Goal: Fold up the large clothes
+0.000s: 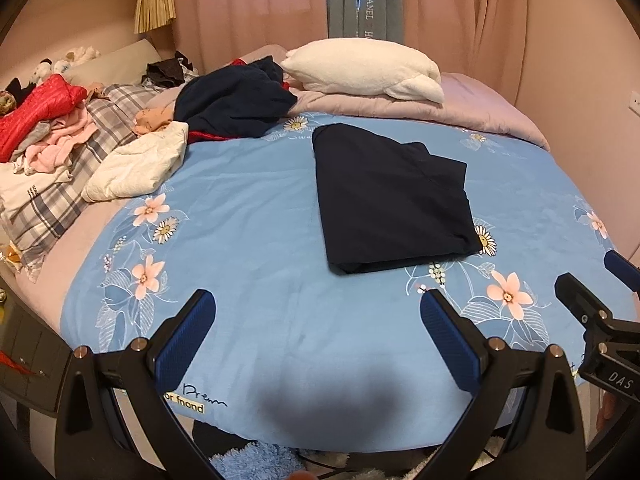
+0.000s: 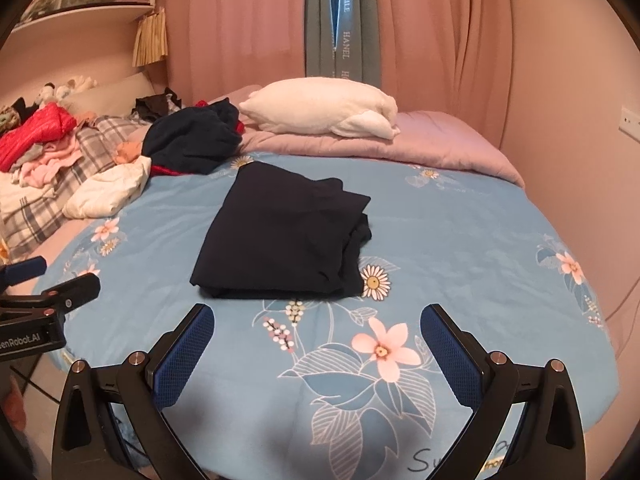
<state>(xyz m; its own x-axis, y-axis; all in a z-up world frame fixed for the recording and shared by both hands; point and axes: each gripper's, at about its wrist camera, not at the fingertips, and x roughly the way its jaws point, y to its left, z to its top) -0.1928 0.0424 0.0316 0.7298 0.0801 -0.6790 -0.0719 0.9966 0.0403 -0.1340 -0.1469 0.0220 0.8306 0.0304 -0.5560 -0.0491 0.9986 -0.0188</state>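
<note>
Nearest the cameras, over the front edge of the light-blue floral bedspread (image 1: 248,216), the left gripper (image 1: 318,320) and the right gripper (image 2: 316,334) hover side by side, each with its blue-padded fingers spread wide and holding nothing. Just beyond them, well apart from both, lies the navy garment folded into a neat rectangle (image 2: 284,228) — flat on the bedspread, one corner beside a printed daisy. Farther back and to the left sits a crumpled cream cloth (image 1: 136,168), then a rumpled dark-blue heap of clothing (image 1: 232,100) and a red quilted jacket (image 1: 36,114) on mixed laundry. Behind, a fluffy white pillow (image 2: 320,114) rests on a mauve quilt (image 2: 440,140) before pink curtains (image 2: 440,32).
</note>
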